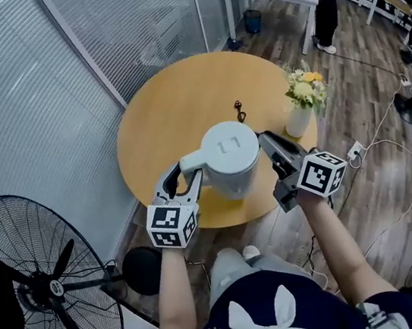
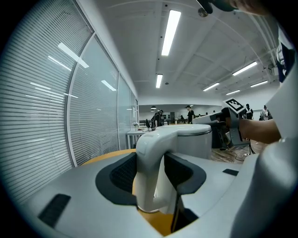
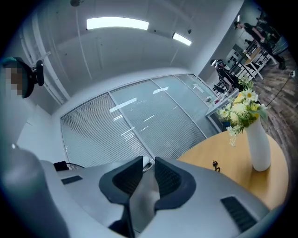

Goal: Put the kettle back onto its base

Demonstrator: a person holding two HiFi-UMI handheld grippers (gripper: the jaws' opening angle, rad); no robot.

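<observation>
My left claw (image 1: pixel 183 175) is clamped on the handle of the white kettle (image 1: pixel 229 156), which is at the near edge of the round table (image 1: pixel 174 103) (lifted or resting, I can't tell). My right claw (image 1: pixel 266 142), jaws almost together, pinches the kettle's right rim, near the flower vase (image 1: pixel 299 118).

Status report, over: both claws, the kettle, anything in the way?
Left claw closed on kettle handle. Right claw nearly shut at kettle's other side, grip unclear. Base not seen. Flower vase close beside right claw.
</observation>
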